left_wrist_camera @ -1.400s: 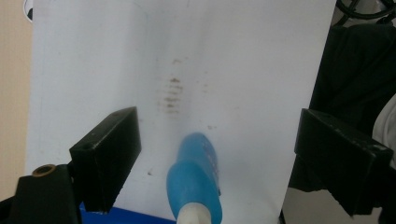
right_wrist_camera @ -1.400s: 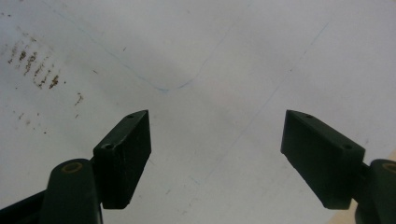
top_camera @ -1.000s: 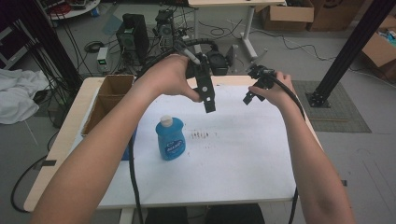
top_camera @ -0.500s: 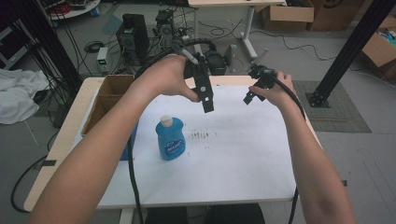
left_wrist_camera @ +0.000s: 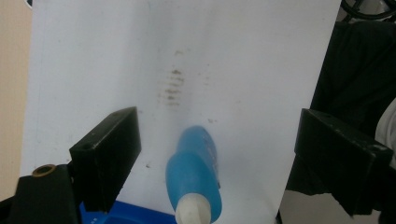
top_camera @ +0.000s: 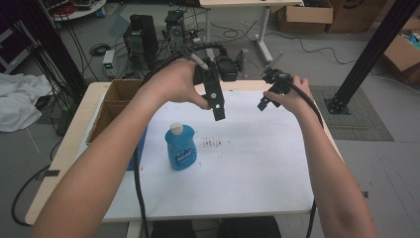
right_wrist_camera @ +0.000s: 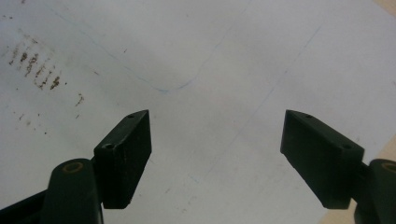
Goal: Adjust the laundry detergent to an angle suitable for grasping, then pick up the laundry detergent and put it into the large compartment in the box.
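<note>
High view: two hand-held grippers hover over a white-topped table.
From left: box (top_camera: 116, 101), upright blue bottle (top_camera: 180, 147), left gripper (top_camera: 218, 113) wide open and empty, right gripper (top_camera: 264, 103) likewise. Approaching the bottle probably wants jaws squared either side.

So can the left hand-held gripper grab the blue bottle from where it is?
Probably yes. The left hand-held gripper hangs open above the blue bottle, which stands upright with nothing between them; its own view shows the bottle between the jaws.
</note>
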